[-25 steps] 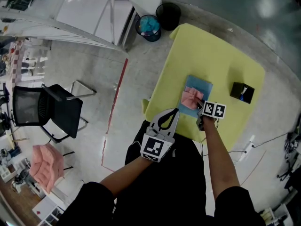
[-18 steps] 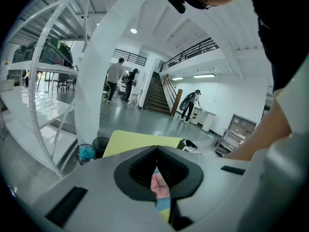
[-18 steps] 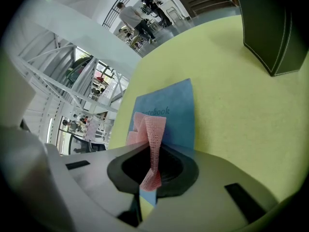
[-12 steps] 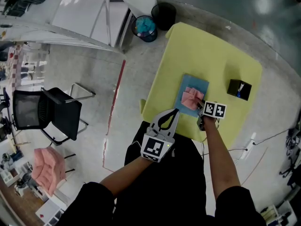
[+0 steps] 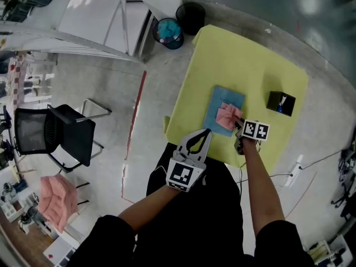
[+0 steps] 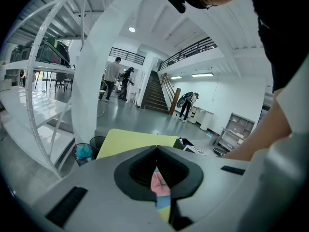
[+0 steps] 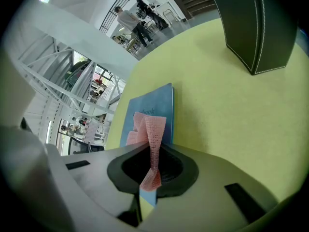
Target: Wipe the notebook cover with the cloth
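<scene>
A blue notebook (image 5: 218, 105) lies on the yellow table (image 5: 250, 60), nearer the front edge. A pink cloth (image 5: 228, 115) rests bunched on its right half. My right gripper (image 5: 239, 128) is shut on the cloth's near corner; in the right gripper view the cloth (image 7: 152, 134) runs up from between the jaws onto the notebook (image 7: 159, 104). My left gripper (image 5: 201, 138) hangs shut off the table's front edge, above the person's lap, holding nothing; through its jaws the cloth (image 6: 158, 182) shows far off.
A black leather box (image 5: 280, 103) stands on the table's right side (image 7: 251, 25). Two bins (image 5: 167, 32) sit on the floor beyond the table's far corner. A black chair (image 5: 55, 135) stands at left, with another pink cloth (image 5: 55, 200) below it.
The notebook and cloth sit slightly further left and up in the head view as the head shifted; the right gripper keeps its hold on the cloth. The left gripper stayed still.
</scene>
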Demonstrator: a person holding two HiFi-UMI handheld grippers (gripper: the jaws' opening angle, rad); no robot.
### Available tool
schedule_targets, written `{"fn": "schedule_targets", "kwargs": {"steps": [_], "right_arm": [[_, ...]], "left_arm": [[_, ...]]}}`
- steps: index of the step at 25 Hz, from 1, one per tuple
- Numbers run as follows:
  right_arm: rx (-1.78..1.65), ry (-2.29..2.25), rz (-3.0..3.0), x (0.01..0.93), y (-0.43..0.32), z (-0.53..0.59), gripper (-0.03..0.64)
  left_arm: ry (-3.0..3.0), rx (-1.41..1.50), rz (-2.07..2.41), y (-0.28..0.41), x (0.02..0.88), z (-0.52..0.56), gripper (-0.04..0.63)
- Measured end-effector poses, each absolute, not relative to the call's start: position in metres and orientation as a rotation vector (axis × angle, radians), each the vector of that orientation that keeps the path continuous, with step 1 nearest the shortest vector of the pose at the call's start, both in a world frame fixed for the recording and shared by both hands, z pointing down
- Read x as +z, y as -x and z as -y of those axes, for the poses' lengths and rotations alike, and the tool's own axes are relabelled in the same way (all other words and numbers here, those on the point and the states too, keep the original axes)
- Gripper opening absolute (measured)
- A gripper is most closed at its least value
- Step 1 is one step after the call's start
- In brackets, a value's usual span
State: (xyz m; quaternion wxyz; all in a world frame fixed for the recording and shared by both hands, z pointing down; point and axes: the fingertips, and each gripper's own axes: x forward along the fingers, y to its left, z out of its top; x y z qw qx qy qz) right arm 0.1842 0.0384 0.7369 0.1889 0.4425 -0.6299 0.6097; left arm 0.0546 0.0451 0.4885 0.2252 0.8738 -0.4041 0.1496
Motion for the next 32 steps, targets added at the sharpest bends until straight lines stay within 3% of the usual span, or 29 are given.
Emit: {"fn": "schedule_targets", "kwargs": {"steps": [23, 32], "right_arm": [[1.660, -1.246, 1.831, 0.706, -0.201, -0.037, 0.038], [1.639, -1.221, 2.031, 0.640, -0.146, -0.021, 0.038]], "left_arm": [[-2.390, 0.411, 1.133, -0.052, 0.491, -0.044, 0.008], [-2.384, 0.391, 1.202, -0.019, 0.485, -0.031, 0.008]]}}
